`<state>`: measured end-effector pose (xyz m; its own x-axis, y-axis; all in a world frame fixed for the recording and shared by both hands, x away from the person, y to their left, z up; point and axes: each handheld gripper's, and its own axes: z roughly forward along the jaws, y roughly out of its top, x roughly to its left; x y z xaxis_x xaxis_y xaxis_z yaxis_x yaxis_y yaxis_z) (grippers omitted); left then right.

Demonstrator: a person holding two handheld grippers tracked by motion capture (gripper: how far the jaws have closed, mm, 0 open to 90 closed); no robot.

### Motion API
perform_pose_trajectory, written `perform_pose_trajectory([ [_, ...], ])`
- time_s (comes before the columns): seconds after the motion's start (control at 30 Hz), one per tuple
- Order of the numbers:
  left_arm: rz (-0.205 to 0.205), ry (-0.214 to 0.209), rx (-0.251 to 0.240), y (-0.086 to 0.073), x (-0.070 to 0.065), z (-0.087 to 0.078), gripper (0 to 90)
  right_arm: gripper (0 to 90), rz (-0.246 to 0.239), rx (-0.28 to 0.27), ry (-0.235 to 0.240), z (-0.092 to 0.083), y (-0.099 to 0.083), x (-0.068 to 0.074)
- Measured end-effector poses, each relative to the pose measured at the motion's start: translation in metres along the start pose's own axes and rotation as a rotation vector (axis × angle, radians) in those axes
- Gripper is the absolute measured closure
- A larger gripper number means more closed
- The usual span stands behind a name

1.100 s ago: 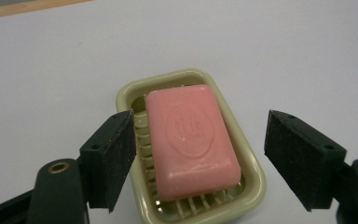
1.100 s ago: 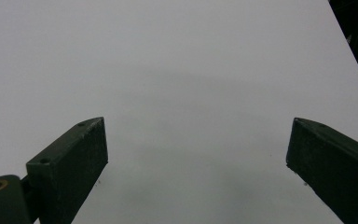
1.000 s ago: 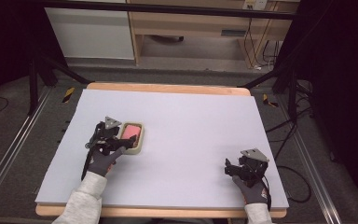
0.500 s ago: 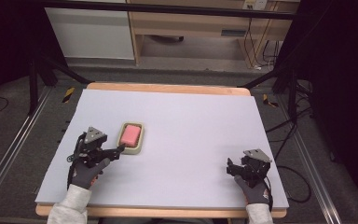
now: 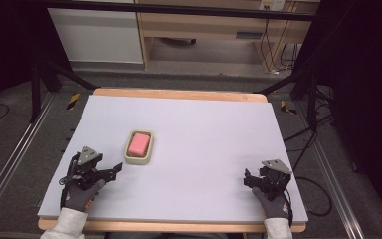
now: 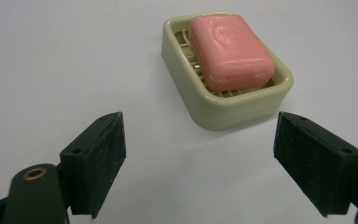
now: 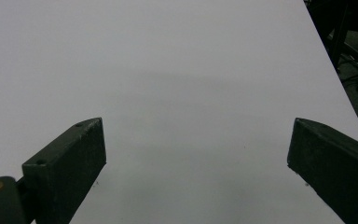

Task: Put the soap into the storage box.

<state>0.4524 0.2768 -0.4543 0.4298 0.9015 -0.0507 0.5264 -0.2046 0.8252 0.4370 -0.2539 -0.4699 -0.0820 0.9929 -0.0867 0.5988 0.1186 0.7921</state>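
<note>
Pink soap [image 6: 230, 50] sits safe in its dish [image 6: 223, 112] (nothing touches it); left gripper [image 6: 200, 163] and right gripper [image 7: 196, 172] both spread wide, holding nothing.

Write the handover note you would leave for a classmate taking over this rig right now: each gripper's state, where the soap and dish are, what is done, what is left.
Left gripper: open, holding nothing, near the table's front left, jaws pointing at the soap dish but apart from it.
Right gripper: open, holding nothing, at the front right over bare table.
Things: the pink soap bar lies inside the cream dish on its ribbed grid, left of the table's middle.
Done: the soap sits in the dish.
Left: likely nothing with the soap; check it lies flat, keep both grippers off the dish.
</note>
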Motion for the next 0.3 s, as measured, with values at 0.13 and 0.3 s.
perform_pose_trajectory([
  [0.13,-0.018,0.021,-0.002,-0.0053,0.0065,-0.0035,16.2,4.7,0.013,0.006,-0.005,0.0004,-0.0006,-0.0020],
  [0.3,-0.035,0.023,-0.004,-0.0099,0.0102,-0.0069,16.1,4.8,0.015,0.006,-0.012,0.0004,-0.0009,-0.0036],
])
